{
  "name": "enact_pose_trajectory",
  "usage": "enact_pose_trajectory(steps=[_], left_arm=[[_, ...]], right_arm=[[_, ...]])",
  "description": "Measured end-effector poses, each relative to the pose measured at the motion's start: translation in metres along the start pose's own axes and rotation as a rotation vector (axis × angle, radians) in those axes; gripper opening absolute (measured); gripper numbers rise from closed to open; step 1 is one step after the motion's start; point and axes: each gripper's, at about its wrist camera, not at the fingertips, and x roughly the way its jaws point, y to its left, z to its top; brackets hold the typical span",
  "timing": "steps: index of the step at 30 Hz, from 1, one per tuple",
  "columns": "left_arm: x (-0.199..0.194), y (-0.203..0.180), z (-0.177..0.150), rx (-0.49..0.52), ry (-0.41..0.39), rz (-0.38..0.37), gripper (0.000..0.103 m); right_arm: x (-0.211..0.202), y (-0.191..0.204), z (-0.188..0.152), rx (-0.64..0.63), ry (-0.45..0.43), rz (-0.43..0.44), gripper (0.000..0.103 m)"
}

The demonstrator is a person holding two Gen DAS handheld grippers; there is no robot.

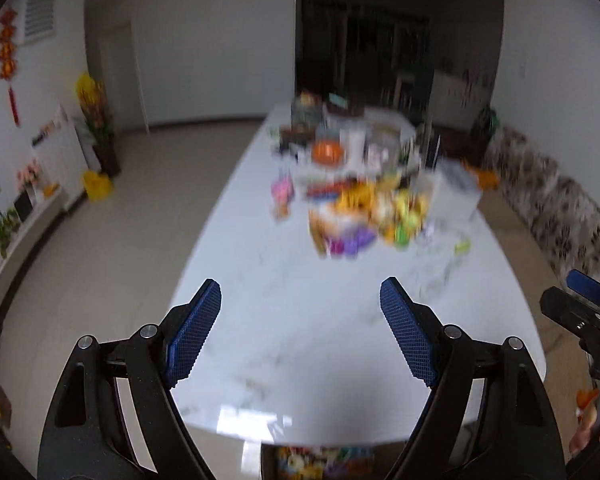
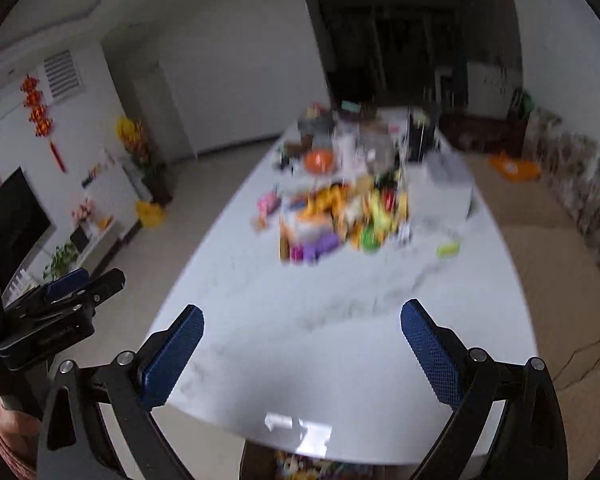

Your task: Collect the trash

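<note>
A long white marble table stretches away from me, blurred by motion. A heap of colourful wrappers and small packets lies at its middle, with boxes, jars and an orange bowl behind it. My left gripper hangs open above the near end of the table, nothing between its blue pads. My right gripper is open too, empty, over the same near end. Each gripper shows at the edge of the other's view: the right gripper and the left gripper.
A floral sofa runs along the right wall. Tiled floor lies left of the table, with a white TV cabinet, plants and a yellow bag by the left wall. A box of colourful items sits under the table's near edge.
</note>
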Motion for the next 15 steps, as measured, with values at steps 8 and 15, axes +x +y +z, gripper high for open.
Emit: enact_pose_trajectory(steps=[8,15], left_arm=[[-0.03,-0.01,0.04,-0.006,-0.151,0.014,0.087],[-0.043,-0.008,0.049,-0.013,-0.19,0.008,0.091]], right_arm=[[-0.029,0.017,0.038,0.009,-0.11,-0.023,0.098],[-0.042,0.023,0.05,0.027,-0.156,-0.027,0.098]])
